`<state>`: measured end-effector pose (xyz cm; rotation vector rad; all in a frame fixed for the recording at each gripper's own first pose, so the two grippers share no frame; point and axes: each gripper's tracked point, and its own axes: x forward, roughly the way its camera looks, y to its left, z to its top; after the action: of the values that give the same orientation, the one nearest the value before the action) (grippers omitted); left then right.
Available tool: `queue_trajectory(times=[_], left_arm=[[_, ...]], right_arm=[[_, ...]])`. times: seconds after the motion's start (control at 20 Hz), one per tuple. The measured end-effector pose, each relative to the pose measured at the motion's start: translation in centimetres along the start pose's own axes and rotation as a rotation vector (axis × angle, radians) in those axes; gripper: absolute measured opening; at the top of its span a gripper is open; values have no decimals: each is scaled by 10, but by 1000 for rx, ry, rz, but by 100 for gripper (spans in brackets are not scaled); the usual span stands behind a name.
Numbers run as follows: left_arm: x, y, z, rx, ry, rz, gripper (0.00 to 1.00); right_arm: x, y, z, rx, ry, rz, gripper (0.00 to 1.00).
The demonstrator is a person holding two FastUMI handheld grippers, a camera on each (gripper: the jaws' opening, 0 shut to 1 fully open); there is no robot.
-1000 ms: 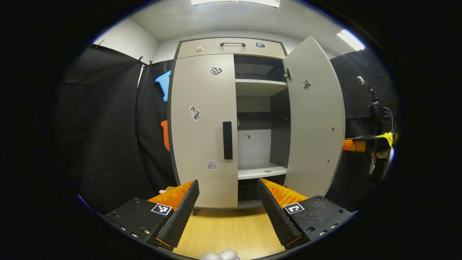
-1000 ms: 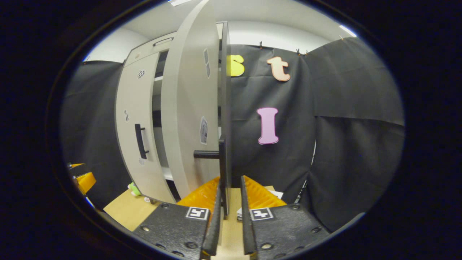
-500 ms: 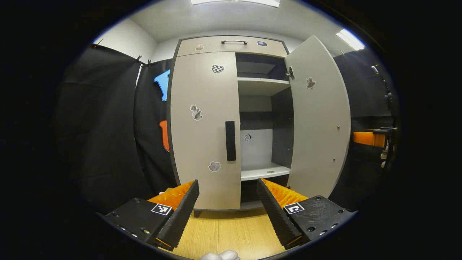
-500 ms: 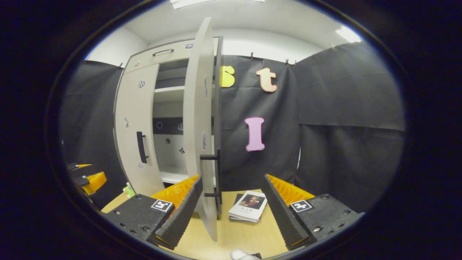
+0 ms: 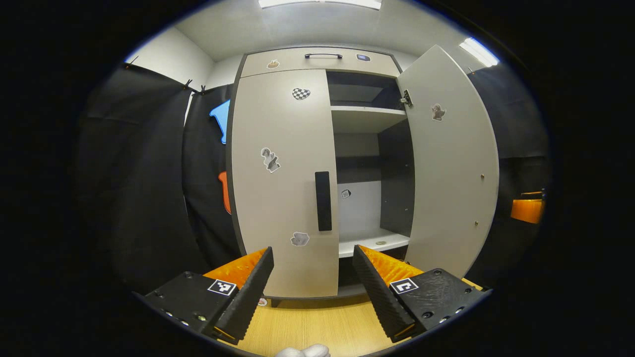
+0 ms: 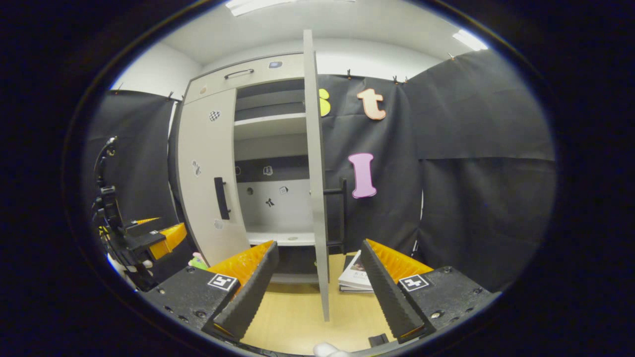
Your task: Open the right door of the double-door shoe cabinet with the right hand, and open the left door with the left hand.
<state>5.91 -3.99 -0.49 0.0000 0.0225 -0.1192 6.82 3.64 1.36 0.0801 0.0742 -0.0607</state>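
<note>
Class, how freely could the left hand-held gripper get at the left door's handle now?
Probably freely: the left hand-held gripper is open, facing the handle on the closed left door, with nothing between.

Black cloth (image 6: pixel 476 148) drapes the booth's sides below white walls (image 5: pixel 166 57). Ceiling light panels (image 5: pixel 478 52) glow overhead, and the floor (image 5: pixel 317 325) is pale wood laminate.

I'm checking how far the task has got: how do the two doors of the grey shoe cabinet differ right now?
The right grey cabinet door is swung wide open, baring the shelves; the left grey cabinet door is shut flat against the cabinet. The left door shows several stickers on its front, while the right door shows one sticker on its inner face. Both are tall grey panels with a black bar handle near the meeting edge. Neither hand-held gripper is touching a door.
</note>
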Motion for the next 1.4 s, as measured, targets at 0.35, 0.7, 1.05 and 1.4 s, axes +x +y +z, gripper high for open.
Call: queue_trajectory(times=[0.35,0.7,1.05,1.4], left_arm=[[52,5,12,8,-41,18,96],[120,-3,23,11,-60,3,96],[174,-10,20,-13,-35,2,95],[200,-20,12,11,-13,-8,78]], right_arm=[[-1,6,-3,4,1,-16,100],[0,8,-1,-30,2,-28,100],[0,6,-4,-39,19,-50,100],[0,6,-6,-46,35,-49,100]])
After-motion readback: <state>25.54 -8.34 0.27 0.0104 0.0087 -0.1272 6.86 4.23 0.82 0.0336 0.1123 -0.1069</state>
